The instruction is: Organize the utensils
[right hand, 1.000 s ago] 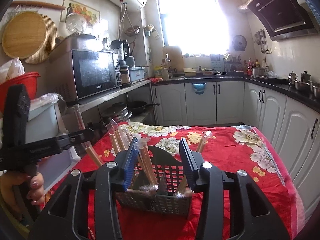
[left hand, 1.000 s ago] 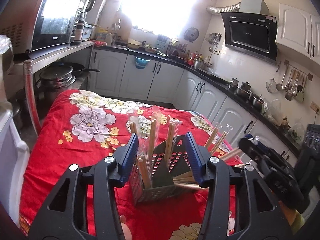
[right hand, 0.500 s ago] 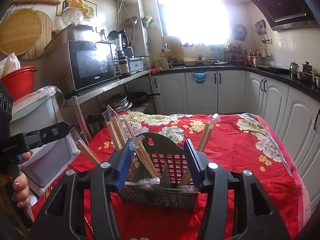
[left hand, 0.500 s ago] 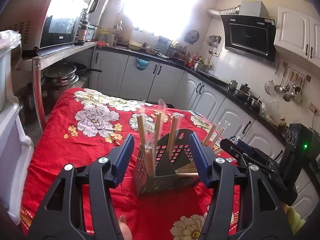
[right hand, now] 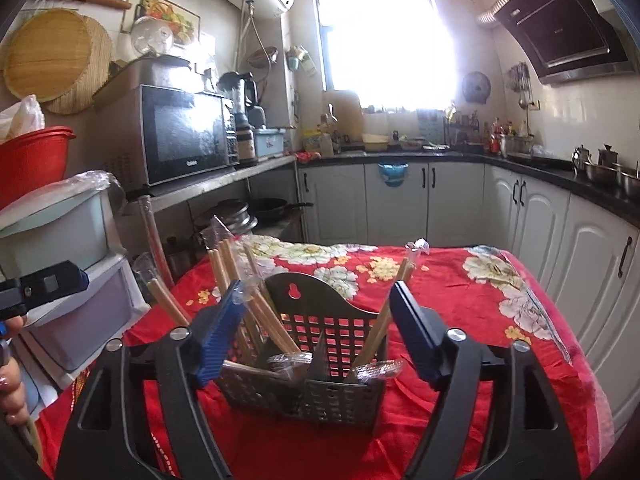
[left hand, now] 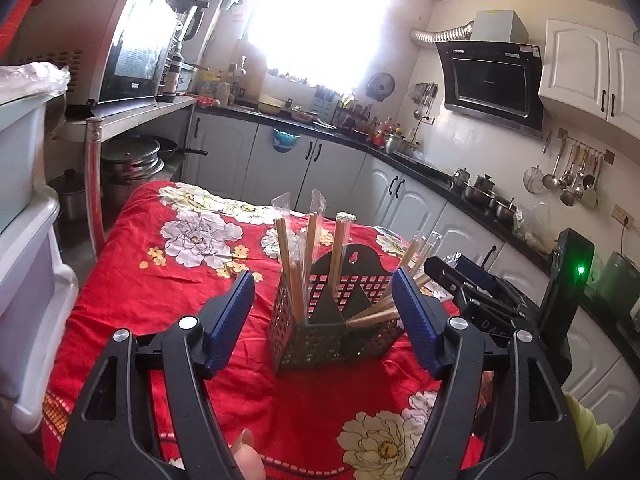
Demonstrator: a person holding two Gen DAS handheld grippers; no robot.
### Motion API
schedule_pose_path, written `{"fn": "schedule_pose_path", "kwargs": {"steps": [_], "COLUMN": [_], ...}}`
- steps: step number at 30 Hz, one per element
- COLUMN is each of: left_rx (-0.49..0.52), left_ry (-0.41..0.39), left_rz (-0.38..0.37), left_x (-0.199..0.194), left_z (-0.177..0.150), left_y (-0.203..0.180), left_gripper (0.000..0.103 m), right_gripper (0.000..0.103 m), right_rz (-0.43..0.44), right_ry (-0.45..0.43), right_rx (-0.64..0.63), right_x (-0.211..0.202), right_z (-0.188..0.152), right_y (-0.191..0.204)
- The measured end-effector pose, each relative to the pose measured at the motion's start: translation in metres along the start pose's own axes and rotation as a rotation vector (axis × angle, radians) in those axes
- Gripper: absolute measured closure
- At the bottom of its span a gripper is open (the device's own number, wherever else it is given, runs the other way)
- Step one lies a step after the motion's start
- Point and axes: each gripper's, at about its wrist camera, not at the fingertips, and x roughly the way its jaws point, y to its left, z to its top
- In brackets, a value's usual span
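Now both the left gripper (left hand: 323, 322) and right gripper (right hand: 313, 330) have just been opening, empty, around the utensil basket (right hand: 320, 376)

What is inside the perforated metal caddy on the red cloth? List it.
The caddy holds wrapped wooden chopsticks, leaning in compartments either side of a divider, some tipped low across it. Its perforated walls hide the bottom, so their lower ends and anything lying there cannot be seen.
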Motion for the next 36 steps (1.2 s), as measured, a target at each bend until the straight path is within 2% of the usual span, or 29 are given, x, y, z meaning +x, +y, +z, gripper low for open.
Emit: {"fn": "schedule_pose_path", "kwargs": {"steps": [14, 16, 23, 33, 36], "left_rx": [-0.034, -0.029, -0.014, -0.020, -0.012], "left_ry": [0.031, 0.034, 0.069, 0.115, 0.119], "left_rz": [-0.009, -0.005, 0.016, 0.047, 0.056], "left_x": [-0.004, -0.003, 0.006, 0.015, 0.016], "left_z": [-0.021, -0.026, -0.044, -0.073, -0.078], "left_y": [0.005, 0.004, 0.002, 0.007, 0.006], "left_gripper": [0.038, 0.034, 0.033, 0.011, 0.011], "right_gripper": [0.013, 0.013, 0.013, 0.013, 0.012], "right_rz": [0.030, 0.033, 0.043, 0.046, 0.041], "right_ry": [0.134, 0.134, 0.135, 0.132, 0.123], "right_rx": [0.096, 0.096, 0.107, 0.098, 0.075], "right_x": [-0.001, -0.003, -0.014, -0.034, -0.042], "right_z": [-0.016, -0.019, -0.034, -0.060, -0.068], "right_y": [-0.002, -0.001, -0.003, -0.004, -0.002]}}
